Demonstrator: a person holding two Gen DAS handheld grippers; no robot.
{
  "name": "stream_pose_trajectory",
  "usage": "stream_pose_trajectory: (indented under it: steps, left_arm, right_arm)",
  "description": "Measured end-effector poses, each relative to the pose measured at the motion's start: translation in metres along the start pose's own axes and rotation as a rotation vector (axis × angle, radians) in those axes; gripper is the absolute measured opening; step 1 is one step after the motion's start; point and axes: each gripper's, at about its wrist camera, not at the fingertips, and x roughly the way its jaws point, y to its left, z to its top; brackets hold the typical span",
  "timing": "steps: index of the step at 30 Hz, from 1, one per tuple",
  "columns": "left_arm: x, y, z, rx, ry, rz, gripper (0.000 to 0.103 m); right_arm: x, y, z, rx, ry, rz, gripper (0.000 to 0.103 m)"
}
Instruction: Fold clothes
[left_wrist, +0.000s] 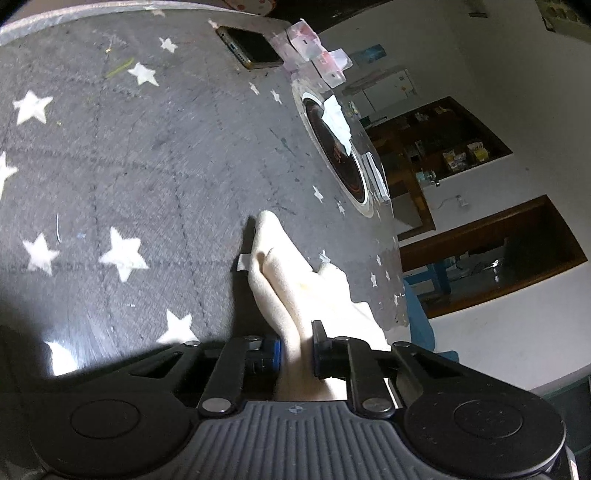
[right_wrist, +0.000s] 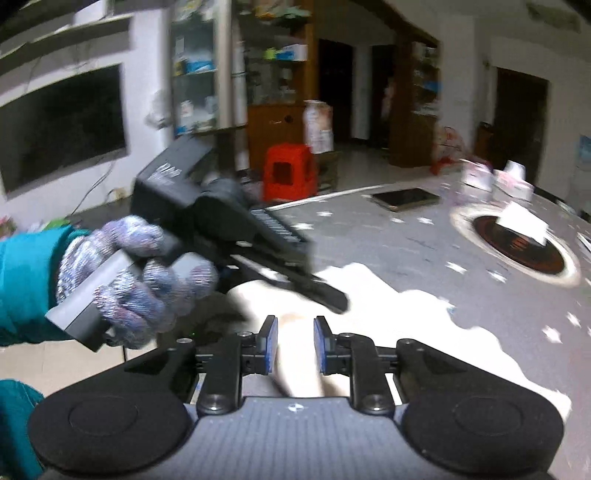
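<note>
**Cream garment held at the table's edge by both grippers**

A cream garment (left_wrist: 295, 284) was seen on a grey, star-printed tablecloth (left_wrist: 147, 166), near the table's edge. In the left wrist view a folded ridge of the cloth ran lengthwise away from the left gripper (left_wrist: 295, 354), its rounded tip pointing toward the table's middle and a small tag showing at its side. The left gripper's fingers were narrowly parted and pressed against the ridge on both sides, so the cloth was pinched between them.

In the right wrist view the garment (right_wrist: 388, 306) was spread wider, reaching from the near edge toward a dark round burner (right_wrist: 517, 243) set in the table. The right gripper (right_wrist: 295, 347) was closed to a narrow gap with a fold of the cloth caught between its blue pads (right_wrist: 271, 347). The left gripper (right_wrist: 332, 299) was seen just beyond it, held by a gloved hand (right_wrist: 129, 277) in a teal sleeve (right_wrist: 26, 280), its tips down on the cloth.

A phone (left_wrist: 251, 46) lay beyond the burner (left_wrist: 336, 147), by the far edge, with pink packets (left_wrist: 314, 51) beside it. The right view was blurred.
</note>
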Motion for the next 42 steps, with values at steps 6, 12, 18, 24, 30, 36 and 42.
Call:
stream_pose_trajectory:
  steps: [6, 12, 18, 24, 30, 36, 42]
  left_arm:
    - [0.001, -0.002, -0.001, 0.042, 0.000, 0.014, 0.017]
    - [0.002, -0.012, 0.000, 0.111, -0.001, 0.049, 0.016]
    - [0.004, -0.023, 0.001, 0.192, -0.001, 0.088, 0.017]
    - [0.008, -0.031, 0.001, 0.261, -0.001, 0.120, 0.016]
    - [0.010, -0.043, 0.002, 0.325, -0.014, 0.134, 0.015]
    - [0.011, -0.072, 0.007, 0.415, -0.022, 0.112, 0.014]
    - [0.034, -0.113, 0.010, 0.509, -0.016, 0.069, 0.013]
  right_arm:
    - [-0.031, -0.050, -0.021, 0.145, 0.000, -0.194, 0.019]
    - [-0.049, -0.109, -0.048, 0.304, 0.025, -0.394, 0.028]
    - [-0.046, -0.148, -0.073, 0.484, 0.034, -0.389, 0.034]
    - [-0.033, -0.155, -0.078, 0.550, 0.014, -0.370, 0.039]
    - [-0.030, -0.150, -0.075, 0.540, 0.001, -0.354, 0.014]
    - [-0.049, -0.145, -0.065, 0.503, -0.050, -0.374, 0.011]
    - [-0.075, -0.150, -0.046, 0.424, -0.083, -0.449, 0.011]
